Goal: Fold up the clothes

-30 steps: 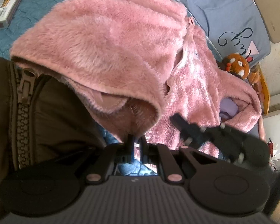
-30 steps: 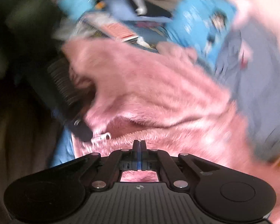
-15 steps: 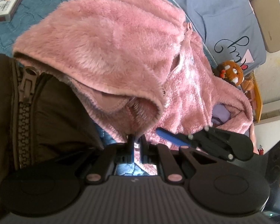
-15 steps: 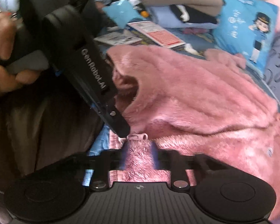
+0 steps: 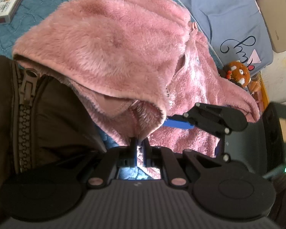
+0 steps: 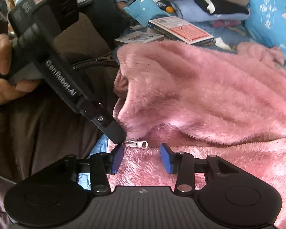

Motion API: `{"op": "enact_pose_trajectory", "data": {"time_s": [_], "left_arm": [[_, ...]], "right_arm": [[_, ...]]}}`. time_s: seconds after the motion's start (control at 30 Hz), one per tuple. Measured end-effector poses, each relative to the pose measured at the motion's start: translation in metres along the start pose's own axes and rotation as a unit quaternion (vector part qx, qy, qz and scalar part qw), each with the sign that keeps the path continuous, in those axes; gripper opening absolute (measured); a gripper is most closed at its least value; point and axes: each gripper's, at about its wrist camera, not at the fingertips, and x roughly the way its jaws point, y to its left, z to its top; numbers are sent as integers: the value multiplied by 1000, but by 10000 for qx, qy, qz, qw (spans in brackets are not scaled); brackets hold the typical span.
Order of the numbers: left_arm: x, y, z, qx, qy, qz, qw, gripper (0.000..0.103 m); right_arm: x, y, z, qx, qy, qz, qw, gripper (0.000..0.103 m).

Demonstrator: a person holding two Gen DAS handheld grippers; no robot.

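On the cluttered bed (image 5: 28, 24), my left gripper (image 5: 139, 143) pinches the fleece (image 5: 114, 47) hem at lower centre while my right gripper (image 6: 141, 159), gaping and holding nothing, may snag the zipper pull (image 6: 136, 144).

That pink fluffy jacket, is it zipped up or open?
Open, at least at this end: the pink jacket shows separated zipper edges, and the zipper pull sits at the hem.

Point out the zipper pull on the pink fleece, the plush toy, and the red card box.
zipper pull (image 6: 136, 144), right wrist view, its metal tab.
plush toy (image 5: 238, 74), left wrist view, its face.
red card box (image 6: 183, 30), right wrist view, its top.
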Motion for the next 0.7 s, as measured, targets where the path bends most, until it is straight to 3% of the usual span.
{"op": "enact_pose_trajectory", "data": {"time_s": [0.1,0.13,0.27,0.47,0.7], "left_arm": [[1,0,0,19,4,27,10000,8],[1,-1,0,27,5,38,10000,8],[2,-1,0,34,10,42,10000,8],[2,-1,0,44,14,51,10000,8],[4,-2,1,83,20,79,9999,8]], "right_arm": [[1,-6,2,-83,36,88,9999,19],[3,-8,3,-86,65,61,9999,0],[10,-20,9,350,189,168,9991,1],[10,-22,11,526,278,252,9979,5],[3,-31,5,773,124,629,9949,11]]}}
